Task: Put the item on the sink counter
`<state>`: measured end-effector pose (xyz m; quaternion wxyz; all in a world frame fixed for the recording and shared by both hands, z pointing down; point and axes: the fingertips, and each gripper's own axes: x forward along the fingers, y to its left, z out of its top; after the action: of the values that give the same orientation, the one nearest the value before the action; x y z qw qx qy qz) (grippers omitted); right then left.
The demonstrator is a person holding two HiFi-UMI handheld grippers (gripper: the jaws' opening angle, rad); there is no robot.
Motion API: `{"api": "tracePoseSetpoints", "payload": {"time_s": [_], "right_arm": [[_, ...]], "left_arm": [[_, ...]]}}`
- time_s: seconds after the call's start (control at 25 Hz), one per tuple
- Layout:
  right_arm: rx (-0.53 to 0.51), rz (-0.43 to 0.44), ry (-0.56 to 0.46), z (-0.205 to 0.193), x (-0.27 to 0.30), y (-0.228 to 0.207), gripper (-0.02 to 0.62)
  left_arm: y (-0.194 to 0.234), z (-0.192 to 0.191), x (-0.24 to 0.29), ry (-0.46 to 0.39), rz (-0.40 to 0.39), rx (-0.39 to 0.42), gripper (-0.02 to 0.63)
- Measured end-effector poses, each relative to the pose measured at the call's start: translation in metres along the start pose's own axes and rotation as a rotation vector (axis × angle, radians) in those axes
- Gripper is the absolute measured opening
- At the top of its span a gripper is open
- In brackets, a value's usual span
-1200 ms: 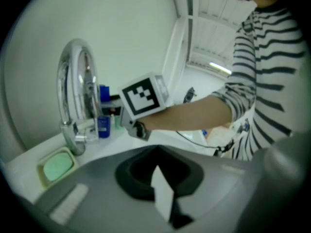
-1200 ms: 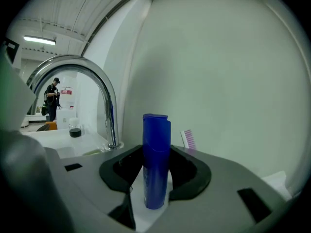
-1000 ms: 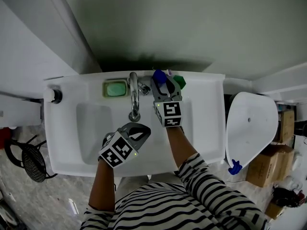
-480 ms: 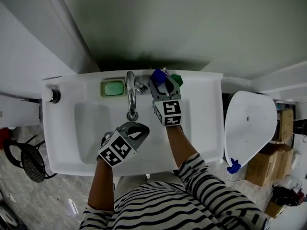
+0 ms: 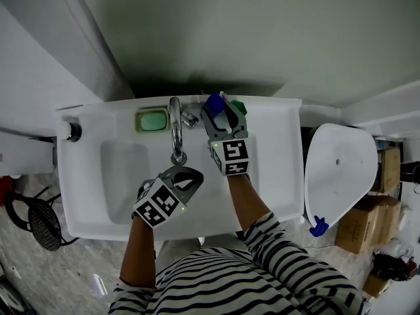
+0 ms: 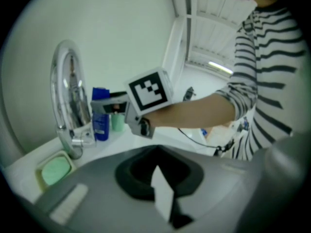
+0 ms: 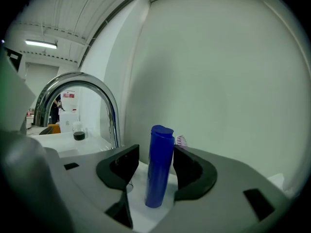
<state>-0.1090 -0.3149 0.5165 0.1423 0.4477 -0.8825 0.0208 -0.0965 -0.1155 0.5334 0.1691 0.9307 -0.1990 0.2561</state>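
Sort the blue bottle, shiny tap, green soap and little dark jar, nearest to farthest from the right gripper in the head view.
1. Tall blue plastic bottle, between the right gripper's jaws, which have just been opening.
2. Curved chrome tap, just left.
3. Green soap bar, further left.
4. Small dark round jar, far-left corner.

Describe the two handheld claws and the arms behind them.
The left claw and right claw have smooth grey bodies with black-lined jaws. Each carries a white cube printed with black square markers. The person wears a black-and-white striped top, its sleeves stopping above the forearms.
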Motion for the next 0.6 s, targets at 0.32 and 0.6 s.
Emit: {"api": "tracePoseSetpoints", "payload": {"time_s": [0.32,0.6], "right_arm": [[-0.026,0.008,-0.015,0.007,-0.018,-0.003,0.212],[-0.005,-0.002,-0.011,0.009,-0.040,-0.010,0.212]], "left_arm": [[0.004,0.009,0.000,-0.008,0.018,0.013,0.005],[-0.002,0.016,0.005,-0.009,0.016,0.035,0.005]]}}
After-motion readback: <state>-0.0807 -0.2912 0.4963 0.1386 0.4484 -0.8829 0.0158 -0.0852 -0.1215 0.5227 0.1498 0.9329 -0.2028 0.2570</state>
